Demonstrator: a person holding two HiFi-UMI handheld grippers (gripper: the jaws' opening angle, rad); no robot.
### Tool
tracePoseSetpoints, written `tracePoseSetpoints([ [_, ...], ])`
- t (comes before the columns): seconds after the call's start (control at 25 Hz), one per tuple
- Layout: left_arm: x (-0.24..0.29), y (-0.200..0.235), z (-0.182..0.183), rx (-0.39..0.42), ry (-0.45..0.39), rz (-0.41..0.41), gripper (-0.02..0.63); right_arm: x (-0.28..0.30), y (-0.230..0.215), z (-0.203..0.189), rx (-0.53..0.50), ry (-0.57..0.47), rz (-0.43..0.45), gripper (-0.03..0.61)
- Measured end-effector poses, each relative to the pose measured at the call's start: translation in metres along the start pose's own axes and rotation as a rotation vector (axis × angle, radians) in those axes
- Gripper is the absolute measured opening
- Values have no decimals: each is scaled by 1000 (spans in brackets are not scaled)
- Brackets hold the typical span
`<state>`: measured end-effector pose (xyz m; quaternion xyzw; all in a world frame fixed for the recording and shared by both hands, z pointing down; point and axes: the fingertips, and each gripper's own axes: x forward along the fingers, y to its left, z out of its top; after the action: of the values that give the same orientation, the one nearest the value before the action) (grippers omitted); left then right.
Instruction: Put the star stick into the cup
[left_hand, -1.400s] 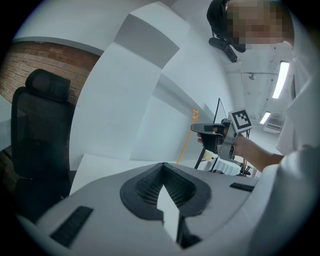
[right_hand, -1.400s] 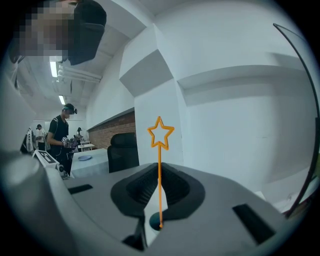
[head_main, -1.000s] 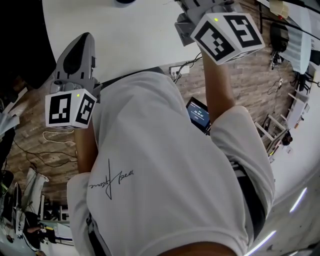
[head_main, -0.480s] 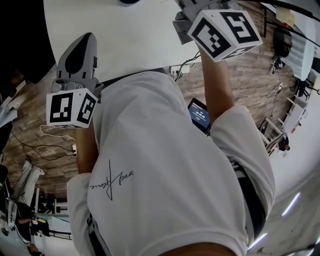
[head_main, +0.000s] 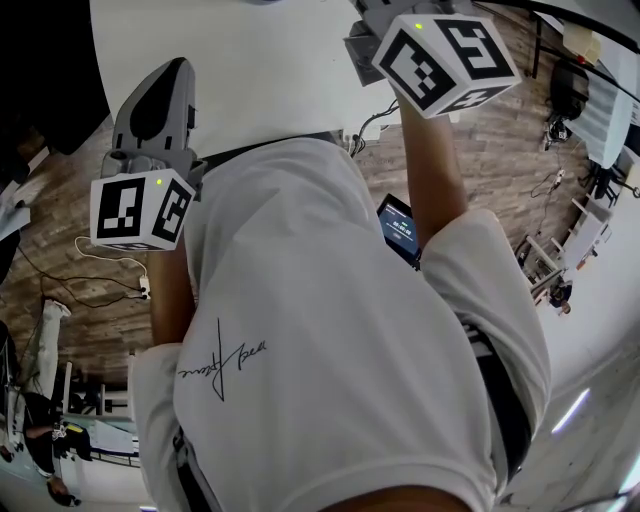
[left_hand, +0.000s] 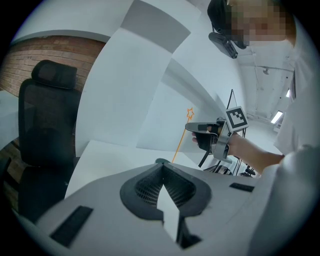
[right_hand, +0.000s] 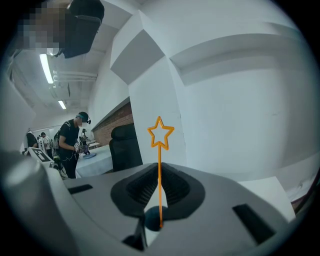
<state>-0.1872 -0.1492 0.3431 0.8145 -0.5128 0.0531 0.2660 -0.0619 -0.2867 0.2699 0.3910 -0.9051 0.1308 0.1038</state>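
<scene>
A person in a white T-shirt (head_main: 330, 340) stands at the near edge of a round white table (head_main: 270, 80) that fills the top of the head view, with a grey two-jaw gripper in each hand. The right gripper (right_hand: 159, 172), at the upper right of that frame beneath its black-and-white marker cube, has its jaws pinched on a thin orange stick topped with an outlined star (right_hand: 160, 155). In the right gripper view the stick rises upright through the centre of the frame, with the star clear above the jaw tips against a pale wall. The left gripper (left_hand: 162, 167), at centre left of the head view, is over the table edge. Its jaws are pressed together with nothing between them.

In the left gripper view the stick is in the air at centre right. It slants up to the right gripper's jaw tips, with the star just above them. A small dark rounded object (left_hand: 161, 161) peeks over the left jaw tips near the stick's lower end, and too little of it shows to identify it. A black mesh office chair (left_hand: 45, 120) stands at the left of that frame below a red-brick wall (left_hand: 50, 60). In the head view, a dark-screened device (head_main: 398, 226) sits at centre right above a wood-plank floor (head_main: 90, 300).
</scene>
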Motion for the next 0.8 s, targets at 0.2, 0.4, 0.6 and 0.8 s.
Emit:
tracePoseSetpoints([
  [0.2, 2, -1, -5, 7, 19, -3, 8, 0, -2, -9, 11, 14, -6, 25],
  [0.4, 1, 0, -6, 10, 34, 0, 8, 5, -4, -15, 27, 16, -16, 25],
  [0.6, 2, 0, -11, 14, 44, -4, 8, 12, -3, -28, 34, 37, -16, 25],
  [0.8, 0, 4, -11, 17, 44, 11, 8, 17, -6, -40, 46, 60, -23, 25],
])
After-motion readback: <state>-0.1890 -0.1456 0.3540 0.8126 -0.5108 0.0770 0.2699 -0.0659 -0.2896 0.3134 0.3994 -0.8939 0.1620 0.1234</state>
